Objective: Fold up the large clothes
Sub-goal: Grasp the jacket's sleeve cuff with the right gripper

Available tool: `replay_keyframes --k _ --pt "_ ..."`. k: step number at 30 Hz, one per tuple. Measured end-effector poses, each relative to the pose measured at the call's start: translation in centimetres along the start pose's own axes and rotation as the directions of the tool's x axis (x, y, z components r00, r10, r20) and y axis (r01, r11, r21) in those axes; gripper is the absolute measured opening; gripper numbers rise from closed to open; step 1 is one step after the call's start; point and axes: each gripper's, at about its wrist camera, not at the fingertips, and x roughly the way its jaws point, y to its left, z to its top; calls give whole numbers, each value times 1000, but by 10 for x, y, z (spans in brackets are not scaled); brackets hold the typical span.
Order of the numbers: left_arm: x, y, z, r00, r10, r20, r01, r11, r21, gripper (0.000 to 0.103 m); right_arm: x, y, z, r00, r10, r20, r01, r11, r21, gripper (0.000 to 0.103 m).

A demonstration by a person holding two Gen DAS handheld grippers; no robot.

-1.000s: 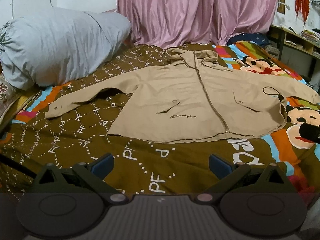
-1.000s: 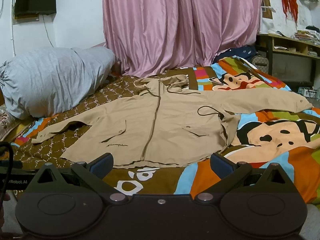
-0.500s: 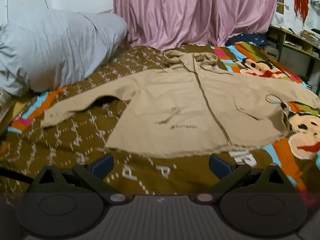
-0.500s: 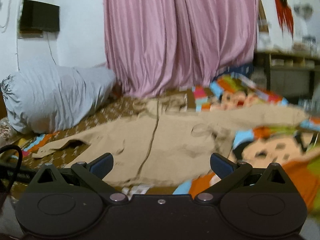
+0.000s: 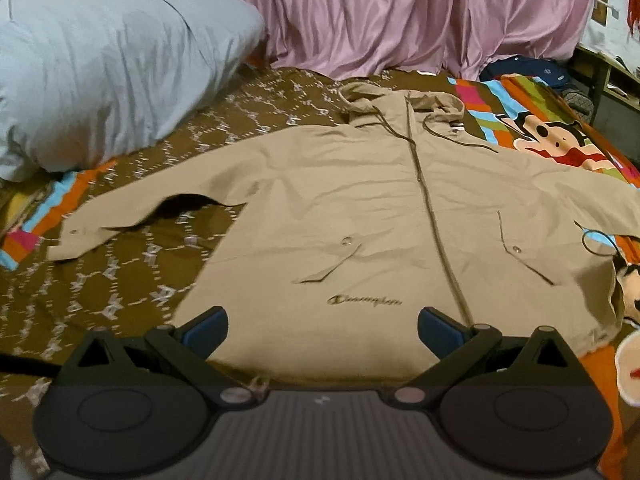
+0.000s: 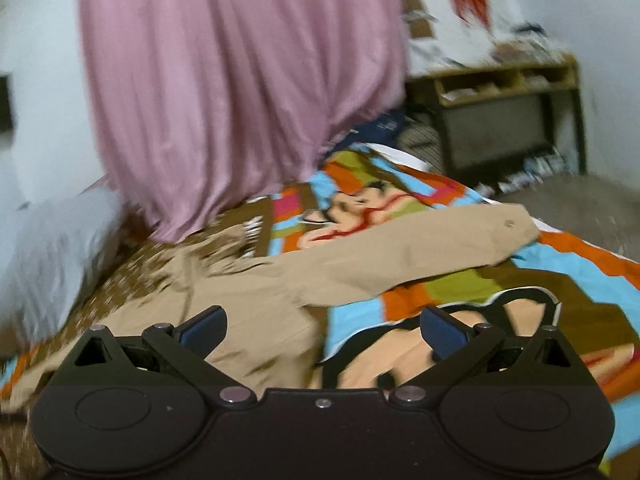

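"Where does the tan hooded zip-front jacket (image 5: 360,208) lie?"

"Flat on the bed, front side up, hood toward the pink pleated curtain (image 5: 400,12) — its body rests on the brown patterned bedspread (image 5: 120,280), and one side reaches onto the bright cartoon-print blanket (image 6: 480,280). Both sleeves are spread outward."

"And the left gripper (image 5: 322,326)?"

"It hovers over the jacket's lower hem, close to the embroidered logo (image 5: 364,301). Its jaws are spread wide, with nothing between them. Whether the blue pads (image 5: 206,325) touch the cloth cannot be told."

"The right gripper (image 6: 322,326)?"

"Its jaws are spread as well, holding nothing. Its view is blurred, yet it shows the jacket's side edge under the left pad and the cartoon print under the other. The sleeve (image 6: 400,260) on that side stretches away across the blanket, its cuff (image 6: 516,228) near the bed's far edge."

"What else is there?"

"A large grey-blue pillow (image 5: 100,80) lies at the head of the bed beside the curtain — well apart from the jacket's body. A wooden shelf unit (image 6: 508,108) stands past the bed."
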Motion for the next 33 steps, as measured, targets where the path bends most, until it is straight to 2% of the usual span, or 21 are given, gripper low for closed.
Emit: replay_keyframes --k 4,8,9,14,16,18,20,22,24,25,26,28,30,33 --pt "33 -11 8 999 -37 8 37 998 -42 103 56 -57 33 996 -85 -17 86 995 43 94" --pt "65 -21 14 996 -86 18 87 992 -92 103 114 -110 51 980 -185 -76 194 969 151 76" --pt "71 -24 16 996 -91 14 91 991 -93 103 128 -122 54 974 -207 -87 220 959 180 74" --pt "96 -43 13 995 -101 -6 101 994 -47 103 185 -170 65 941 -317 -121 339 900 274 58" --pt "101 -46 9 995 -97 -18 96 995 -35 103 202 -183 66 922 -363 -133 387 876 289 58" --pt "104 -48 6 996 -86 -32 85 996 -19 103 218 -196 67 891 -423 -165 454 839 300 58" --pt "105 -46 4 997 -75 -37 74 997 -11 103 227 -205 67 874 -451 -178 485 814 318 52" --pt "105 -45 5 997 -73 -40 73 997 -11 103 236 -211 68 868 -461 -183 496 800 339 45" --pt "102 -43 6 996 -77 -37 77 997 -14 103 244 -212 69 858 -481 -179 513 786 345 42" --pt "101 -41 7 996 -76 -34 76 997 -17 103 246 -213 71 853 -492 -175 521 778 351 37" --pt "100 -39 8 996 -77 -34 76 997 -18 103 247 -214 71 846 -505 -170 531 769 355 26" --pt "97 -35 11 995 -87 -40 86 996 -24 103 249 -215 73 832 -531 -161 551 755 355 16" --pt "93 -29 13 994 -106 -38 104 994 -37 103 244 -210 75 834 -537 -132 546 762 348 10" --pt "88 -23 17 994 -106 -40 104 994 -44 103 230 -190 89 844 -533 -63 527 803 277 7"
